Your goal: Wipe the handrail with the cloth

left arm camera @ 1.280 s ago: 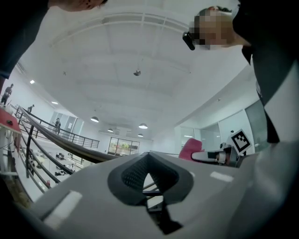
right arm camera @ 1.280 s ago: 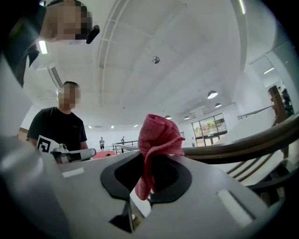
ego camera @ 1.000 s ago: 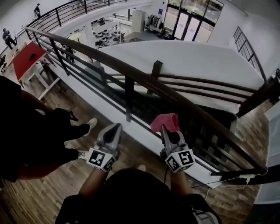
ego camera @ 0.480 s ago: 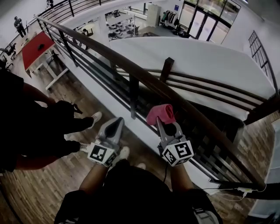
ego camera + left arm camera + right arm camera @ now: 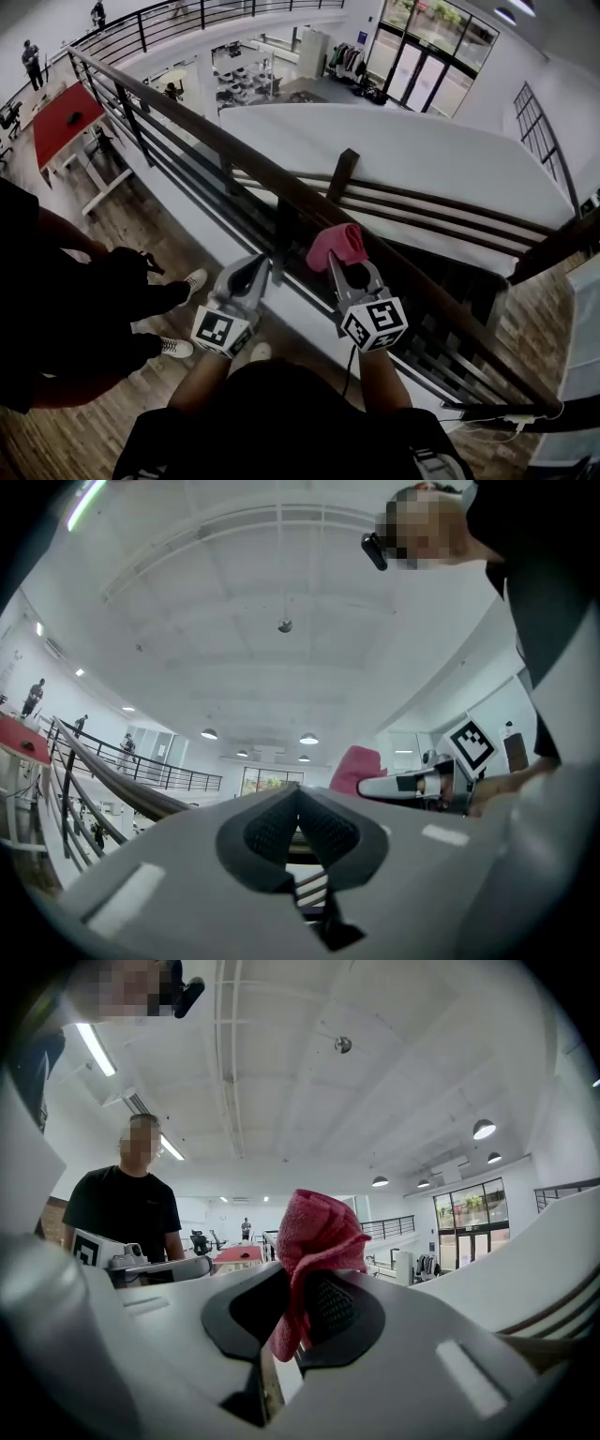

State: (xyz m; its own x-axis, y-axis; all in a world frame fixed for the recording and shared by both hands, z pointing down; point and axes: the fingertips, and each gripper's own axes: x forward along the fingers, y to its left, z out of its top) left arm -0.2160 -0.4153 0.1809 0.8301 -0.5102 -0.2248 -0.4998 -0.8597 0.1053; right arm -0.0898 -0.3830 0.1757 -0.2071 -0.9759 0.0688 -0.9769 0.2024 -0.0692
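Note:
A dark wooden handrail runs from the upper left down to the lower right in the head view, on black posts. My right gripper is shut on a bunched pink cloth, which sits right at the rail's near side; in the right gripper view the cloth sticks up from between the jaws. My left gripper is shut on nothing and points at the rail just left of the cloth. Its closed pads show in the left gripper view, with the rail beyond.
A second person in black stands at my left, feet near the railing. Horizontal black bars and a post run below the rail. Beyond lies an open drop with a white sloped roof and a red table.
Both grippers have moved up towards the rail, and the cloth has come from below the rail to right against it. Both grippers have stayed shut.

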